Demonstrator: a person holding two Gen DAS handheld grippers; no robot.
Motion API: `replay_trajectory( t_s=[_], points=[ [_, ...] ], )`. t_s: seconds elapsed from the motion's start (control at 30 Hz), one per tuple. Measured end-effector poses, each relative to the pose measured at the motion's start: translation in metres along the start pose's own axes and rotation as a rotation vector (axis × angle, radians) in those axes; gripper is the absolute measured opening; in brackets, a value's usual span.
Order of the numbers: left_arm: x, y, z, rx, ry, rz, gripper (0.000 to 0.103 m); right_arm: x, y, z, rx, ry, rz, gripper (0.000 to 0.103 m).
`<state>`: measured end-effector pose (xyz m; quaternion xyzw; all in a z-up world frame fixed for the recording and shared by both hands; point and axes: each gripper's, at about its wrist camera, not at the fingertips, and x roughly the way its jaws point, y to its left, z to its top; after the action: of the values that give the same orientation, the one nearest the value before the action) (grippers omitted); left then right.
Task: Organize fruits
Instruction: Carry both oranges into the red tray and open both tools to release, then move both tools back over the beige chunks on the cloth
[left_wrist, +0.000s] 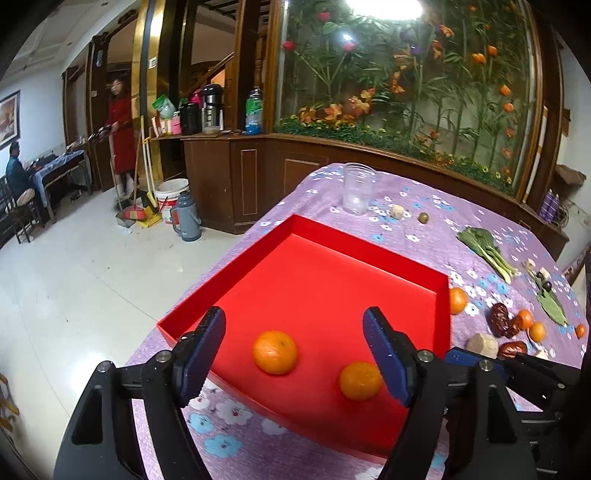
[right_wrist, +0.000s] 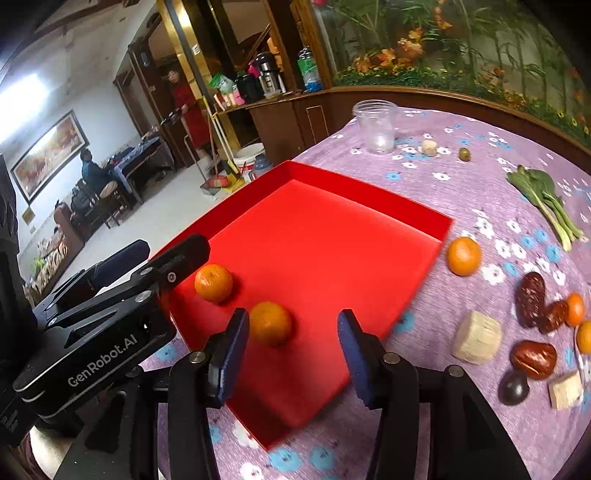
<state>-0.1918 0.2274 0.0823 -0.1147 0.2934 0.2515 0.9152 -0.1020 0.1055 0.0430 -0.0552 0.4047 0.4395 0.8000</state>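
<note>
Red tray (left_wrist: 441, 295) sits on the purple flowered tablecloth (left_wrist: 424, 229), its left side close to the table edge, bare floor beyond. Two oranges lie inside at the near end: one (left_wrist: 275, 352) toward the left wall, the other (left_wrist: 360, 380) nearer the right wall, apart from each other. The rest of the tray floor is bare red.

Left gripper (left_wrist: 295, 354) hovers over the near rim, jaws wide, nothing pressed between the pads; the left orange shows in the gap. Right gripper (right_wrist: 293, 347) hangs beside it, jaws moderately apart and gripping nothing; the nearer orange (right_wrist: 270, 323) lies just past its left pad (right_wrist: 232, 354).

A third orange (right_wrist: 463, 256) rests on the cloth just outside the tray's right wall. Further right the cloth is crowded: red dates (right_wrist: 532, 299), small oranges (right_wrist: 575, 309), pale blocks (right_wrist: 476, 336), a dark round fruit (right_wrist: 513, 387). Leafy greens (right_wrist: 543, 199) lie beyond, well apart. A clear plastic cup (right_wrist: 376, 125) stands upright past the tray's far corner.
</note>
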Motion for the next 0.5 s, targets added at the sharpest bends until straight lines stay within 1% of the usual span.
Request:
replay_trajectory(
  t_s=[0.13, 0.23, 0.4, 0.5],
  points=[
    [-0.004, -0.017, -0.001, 0.024, 0.02, -0.047, 0.078, -0.018, -0.022, -0.011, 0.045, -0.022, -0.01, 0.058],
    [-0.006, -0.027, -0.001, 0.031, 0.033, -0.08, 0.079, -0.036, -0.047, -0.022, 0.088, -0.043, -0.032, 0.058],
    [-0.002, -0.05, -0.007, 0.048, 0.075, -0.144, 0.079, -0.078, -0.102, -0.046, 0.178, -0.085, -0.107, 0.062],
    [0.003, -0.069, -0.012, 0.058, 0.118, -0.205, 0.079, -0.101, -0.139, -0.06, 0.24, -0.104, -0.167, 0.062]
  ],
)
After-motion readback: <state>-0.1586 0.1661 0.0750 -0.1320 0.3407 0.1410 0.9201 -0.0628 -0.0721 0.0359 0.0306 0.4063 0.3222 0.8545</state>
